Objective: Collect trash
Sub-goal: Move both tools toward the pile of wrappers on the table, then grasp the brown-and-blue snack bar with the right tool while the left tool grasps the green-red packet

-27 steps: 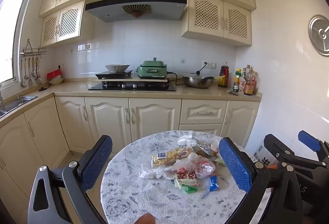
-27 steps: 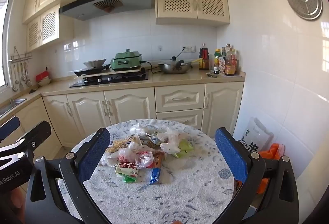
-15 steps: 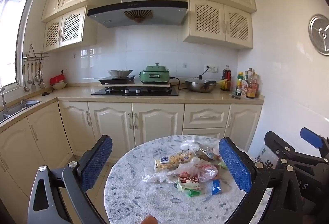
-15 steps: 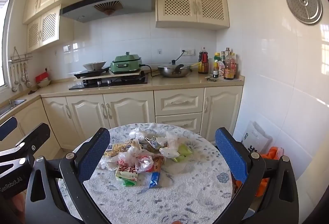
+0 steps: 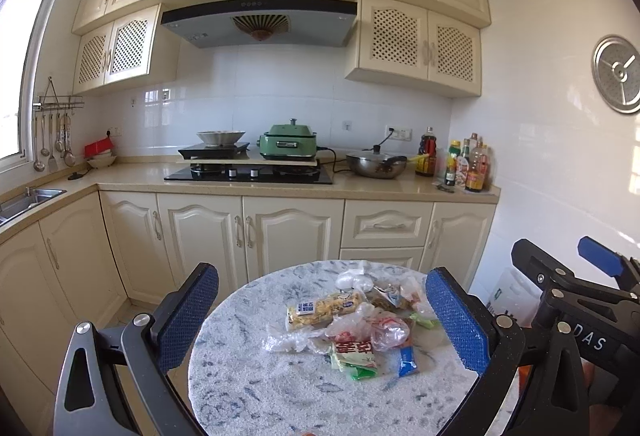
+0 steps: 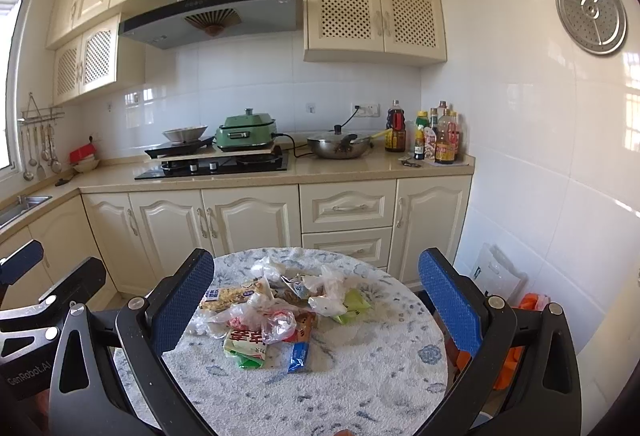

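A pile of trash point(image 5: 352, 328) lies on a round marbled table point(image 5: 260, 376): a yellow snack packet point(image 5: 324, 310), clear plastic bags, a green and red wrapper point(image 5: 354, 354), a small blue wrapper point(image 5: 407, 360). The pile also shows in the right wrist view point(image 6: 276, 316). My left gripper point(image 5: 320, 320) is open, held above the near side of the table, empty. My right gripper point(image 6: 316, 308) is open and empty, also above the table's near side point(image 6: 360, 388). Each gripper shows at the edge of the other's view.
Cream kitchen cabinets point(image 5: 256, 232) and a counter with a hob point(image 5: 248, 173), green cooker point(image 5: 288, 145), wok point(image 5: 376, 163) and bottles point(image 5: 468, 167) stand behind the table. A sink point(image 5: 24, 197) is at left. A white bag point(image 6: 496, 272) and orange bag point(image 6: 532, 304) sit by the right wall.
Both grippers have risen and tilted slightly; the table and trash pile sit lower and farther in view. Both stay open and empty.
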`<state>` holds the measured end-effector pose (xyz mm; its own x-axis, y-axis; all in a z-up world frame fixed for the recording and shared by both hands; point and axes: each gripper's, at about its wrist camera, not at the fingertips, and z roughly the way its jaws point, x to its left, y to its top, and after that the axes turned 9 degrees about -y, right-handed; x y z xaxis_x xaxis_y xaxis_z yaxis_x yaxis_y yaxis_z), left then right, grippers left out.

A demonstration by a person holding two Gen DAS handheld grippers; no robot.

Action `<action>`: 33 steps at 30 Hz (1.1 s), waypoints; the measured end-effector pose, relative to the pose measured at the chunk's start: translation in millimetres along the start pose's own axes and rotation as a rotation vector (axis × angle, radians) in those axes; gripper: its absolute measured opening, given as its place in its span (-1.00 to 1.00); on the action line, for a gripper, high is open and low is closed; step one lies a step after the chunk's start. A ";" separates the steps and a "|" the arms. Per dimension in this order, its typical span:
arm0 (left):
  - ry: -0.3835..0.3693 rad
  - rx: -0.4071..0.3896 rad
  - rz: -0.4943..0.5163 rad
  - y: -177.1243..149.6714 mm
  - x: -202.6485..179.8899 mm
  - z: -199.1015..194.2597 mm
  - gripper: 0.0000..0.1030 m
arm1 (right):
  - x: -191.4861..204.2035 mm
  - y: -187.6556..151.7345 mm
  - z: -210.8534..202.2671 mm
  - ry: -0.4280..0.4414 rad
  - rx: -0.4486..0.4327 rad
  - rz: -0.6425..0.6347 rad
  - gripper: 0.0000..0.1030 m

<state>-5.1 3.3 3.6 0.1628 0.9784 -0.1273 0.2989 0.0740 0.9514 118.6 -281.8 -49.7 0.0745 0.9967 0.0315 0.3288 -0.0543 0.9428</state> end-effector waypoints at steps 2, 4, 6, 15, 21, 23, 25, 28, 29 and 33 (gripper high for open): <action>-0.010 0.003 -0.004 0.2 1.5 1.8 0.99 | 0.0 1.6 -0.1 -0.001 -0.004 -0.005 1.00; -0.015 0.008 -0.005 0.9 3.2 4.1 0.99 | -0.2 2.1 2.5 0.000 -0.001 -0.007 1.00; -0.020 0.017 -0.007 1.0 4.7 8.6 0.99 | -0.2 1.7 7.7 0.002 0.007 -0.011 1.00; -0.040 0.095 -0.026 3.6 16.2 49.2 0.99 | 2.9 -5.6 46.3 0.007 0.075 -0.028 1.00; -0.040 0.183 -0.037 10.4 25.0 88.7 0.99 | 5.9 -10.9 88.4 0.014 0.171 -0.038 1.00; -0.038 0.216 -0.040 12.9 28.7 101.4 0.99 | 4.9 -15.2 104.2 0.012 0.214 -0.035 1.00; -0.033 0.249 -0.037 14.1 31.8 114.2 0.99 | 5.9 -19.3 119.1 0.010 0.257 -0.047 1.00; -0.020 0.303 -0.040 10.7 36.0 132.5 0.99 | 6.3 -30.1 139.2 0.014 0.320 -0.060 1.00; -0.020 0.317 -0.046 8.5 35.7 134.5 0.99 | 7.1 -34.6 145.2 0.016 0.339 -0.069 1.00; -0.019 0.416 -0.061 -4.2 36.8 156.5 0.99 | 12.2 -59.8 168.1 0.032 0.437 -0.113 0.97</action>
<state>146.8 8.8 -49.0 0.1487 0.9706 -0.1890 0.6625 0.0441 0.7477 258.1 -276.5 -161.4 -0.0114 0.9988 -0.0473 0.7006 0.0417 0.7123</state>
